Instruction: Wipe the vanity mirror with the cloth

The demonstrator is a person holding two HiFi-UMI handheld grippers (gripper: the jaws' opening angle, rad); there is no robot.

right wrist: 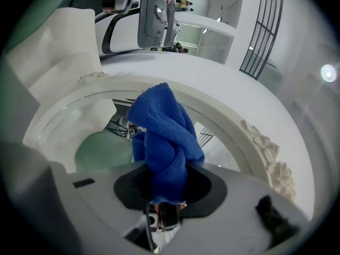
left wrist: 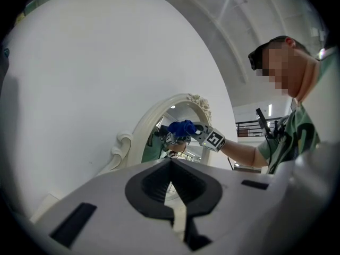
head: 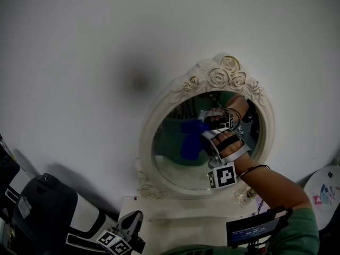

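The right gripper (right wrist: 166,187) has its fingers clenched on the soft, light cloth (right wrist: 164,137), bunched at the fragile mirror (head: 151,129) glass, likely needing gentle pressure; left gripper (left wrist: 171,182) fingers are closed, empty.

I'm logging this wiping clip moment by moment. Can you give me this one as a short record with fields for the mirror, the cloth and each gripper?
target: vanity mirror, oval, ornate white frame with roses on top, against a white wall
tool: blue cloth, bunched, at the glass; contact looks likely
right: right gripper, jaws clamped on the blue cloth, raised to the mirror
left: left gripper, jaws together with nothing between them, held low, apart from the mirror
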